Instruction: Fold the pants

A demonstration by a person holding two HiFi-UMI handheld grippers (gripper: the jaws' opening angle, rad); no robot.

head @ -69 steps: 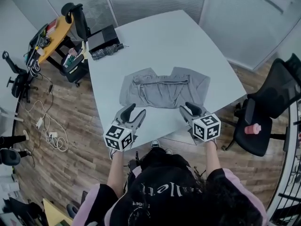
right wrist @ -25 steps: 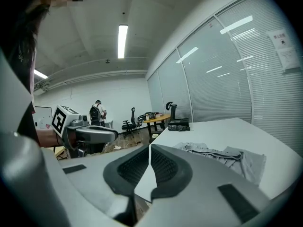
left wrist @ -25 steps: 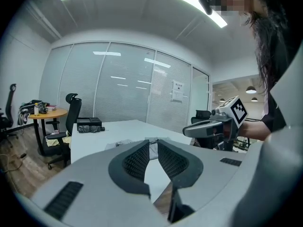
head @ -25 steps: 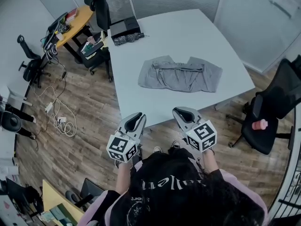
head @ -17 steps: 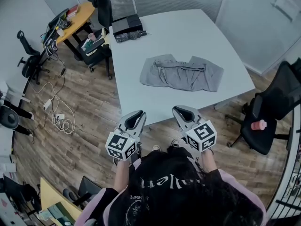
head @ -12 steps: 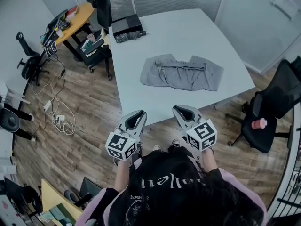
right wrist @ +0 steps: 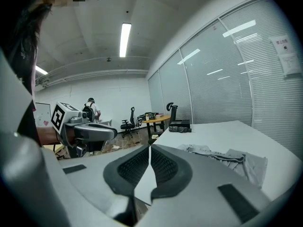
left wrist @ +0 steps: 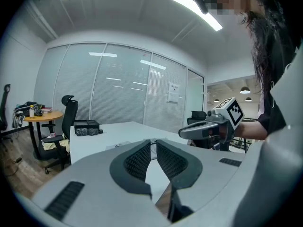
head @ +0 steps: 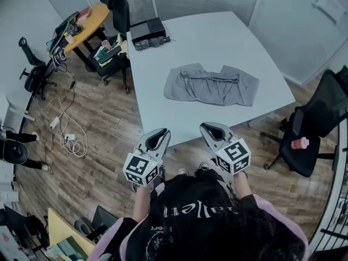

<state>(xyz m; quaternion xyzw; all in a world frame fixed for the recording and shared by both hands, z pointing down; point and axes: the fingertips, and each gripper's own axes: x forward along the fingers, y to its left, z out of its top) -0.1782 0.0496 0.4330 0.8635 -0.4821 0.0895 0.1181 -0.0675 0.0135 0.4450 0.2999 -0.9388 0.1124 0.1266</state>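
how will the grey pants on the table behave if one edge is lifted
Likely floppy: the pants lie rumpled in soft creases, so a lifted edge would probably sag. Probably light, as the cloth looks thin and lies flat on the table. Pushed, they may bunch rather than slide whole.

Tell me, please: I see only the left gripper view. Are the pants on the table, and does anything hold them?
Observer: From the head view, the gray pants lie spread on the white table; nothing touches them.
Operator: Is the other gripper empty?
Observer: Yes; its own view shows the right gripper shut, with nothing between the jaws.
Operator: Where are both grippers?
Observer: Over the wooden floor, short of the table's near edge, the left gripper too.
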